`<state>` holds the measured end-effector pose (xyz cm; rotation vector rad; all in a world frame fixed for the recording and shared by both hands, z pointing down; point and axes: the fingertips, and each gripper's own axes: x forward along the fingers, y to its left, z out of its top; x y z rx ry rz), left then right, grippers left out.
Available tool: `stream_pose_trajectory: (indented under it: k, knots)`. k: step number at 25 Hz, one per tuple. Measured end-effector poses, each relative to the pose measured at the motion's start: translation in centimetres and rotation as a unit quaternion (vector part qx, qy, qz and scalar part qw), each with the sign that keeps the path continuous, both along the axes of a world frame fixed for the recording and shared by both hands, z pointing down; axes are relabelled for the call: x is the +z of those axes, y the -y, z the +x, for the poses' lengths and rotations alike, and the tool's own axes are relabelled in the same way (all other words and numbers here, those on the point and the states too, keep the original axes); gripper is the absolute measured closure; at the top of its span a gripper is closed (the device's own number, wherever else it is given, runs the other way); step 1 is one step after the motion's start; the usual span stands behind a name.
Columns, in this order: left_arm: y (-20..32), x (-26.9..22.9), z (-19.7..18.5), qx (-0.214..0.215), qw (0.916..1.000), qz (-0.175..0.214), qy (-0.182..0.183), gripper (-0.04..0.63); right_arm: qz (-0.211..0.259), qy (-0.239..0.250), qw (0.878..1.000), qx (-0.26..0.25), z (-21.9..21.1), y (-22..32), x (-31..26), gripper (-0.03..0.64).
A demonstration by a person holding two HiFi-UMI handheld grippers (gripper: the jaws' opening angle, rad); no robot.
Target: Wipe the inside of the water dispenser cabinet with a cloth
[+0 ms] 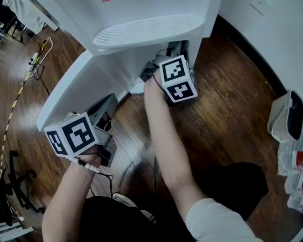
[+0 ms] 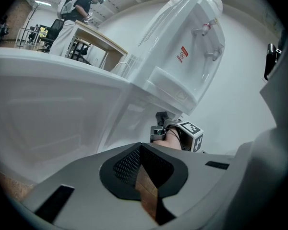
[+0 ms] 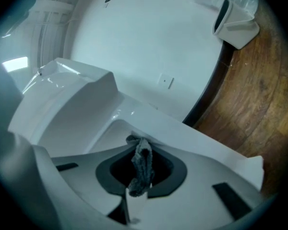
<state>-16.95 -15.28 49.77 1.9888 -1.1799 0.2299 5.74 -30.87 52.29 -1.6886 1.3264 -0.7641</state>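
Observation:
The white water dispenser (image 1: 146,29) stands on a wood floor with its lower cabinet door (image 1: 70,89) swung open to the left. My right gripper (image 1: 159,65) reaches into the cabinet opening under the drip tray, its tips partly hidden there. In the right gripper view it (image 3: 137,186) is shut on a bunched grey cloth (image 3: 143,162), close to a white cabinet edge (image 3: 182,133). My left gripper (image 1: 110,102) sits low beside the open door. Its jaws (image 2: 143,176) are closed with nothing between them, and the door (image 2: 48,114) fills the left of the left gripper view.
A white lidded bin (image 1: 288,117) and several red-labelled packs (image 1: 298,165) sit on the floor at right. Cables (image 1: 35,59) run along the floor at left, near a chair base (image 1: 5,185). The white wall (image 1: 272,14) curves close behind the dispenser.

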Motion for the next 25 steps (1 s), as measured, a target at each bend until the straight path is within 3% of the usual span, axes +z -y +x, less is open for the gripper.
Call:
stream_pose_trajectory:
  k: [5,14,25]
  knots:
    - [0.1,0.5,0.2,-0.003,1.0000,-0.004,-0.007,0.607,-0.038,0.015,0.999,0.004,0.1,-0.1,3.9,0.572]
    - [0.2,1.0,0.3,-0.004,0.9999,-0.009,-0.010,0.607,-0.092,-0.009,0.996,0.004,-0.4,-0.1,8.9,0.572]
    - [0.4,1.0,0.5,-0.002,0.9999,-0.010,-0.007,0.607,-0.199,0.039,0.979,-0.001,0.3,-0.3,19.1,0.572]
